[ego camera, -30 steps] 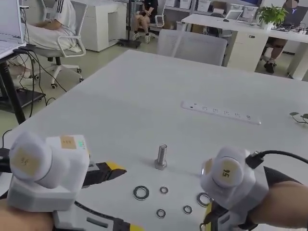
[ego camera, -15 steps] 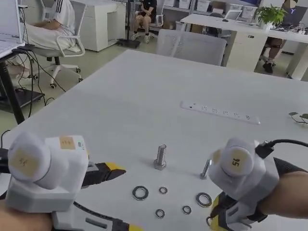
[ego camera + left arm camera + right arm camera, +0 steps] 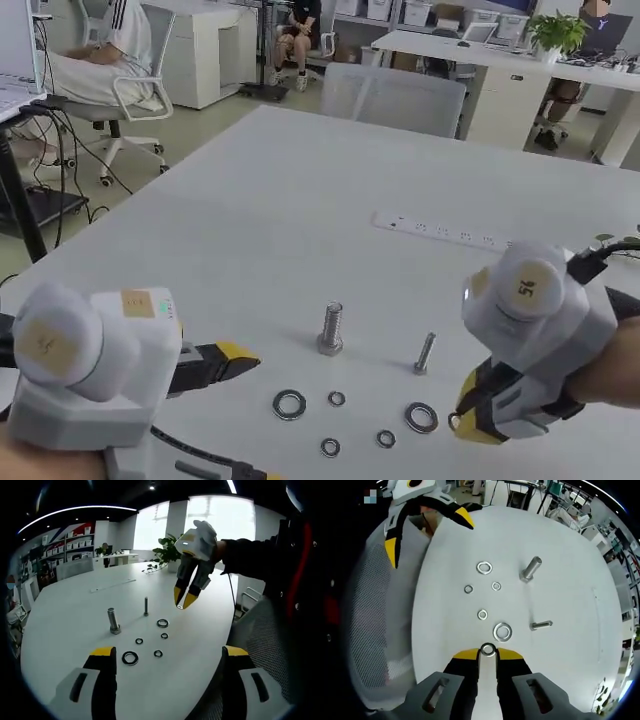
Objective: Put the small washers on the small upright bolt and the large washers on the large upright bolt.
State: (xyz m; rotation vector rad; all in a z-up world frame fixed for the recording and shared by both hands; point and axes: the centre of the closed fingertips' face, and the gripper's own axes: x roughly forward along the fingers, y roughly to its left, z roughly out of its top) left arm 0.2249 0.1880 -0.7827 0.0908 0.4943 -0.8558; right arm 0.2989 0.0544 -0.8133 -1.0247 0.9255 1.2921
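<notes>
Your right tool point(image 3: 462, 422) was pinched narrow on a silver metal washer point(image 3: 488, 649), held in the air to the right of the large upright silver hex bolt point(image 3: 331, 330). Your left tool point(image 3: 169, 651) hung wide with nothing in it, on that bolt's left. The thin upright silver bolt point(image 3: 424, 353) stood on the white tabletop point(image 3: 250, 230) near the large bolt's right. Two large steel washers point(image 3: 289, 405) and three small steel washers point(image 3: 336, 399) lay flat in front of the large bolt, nearer you.

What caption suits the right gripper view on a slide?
Right gripper shut on a small washer above five loose washers, the large bolt and the small bolt.
</notes>
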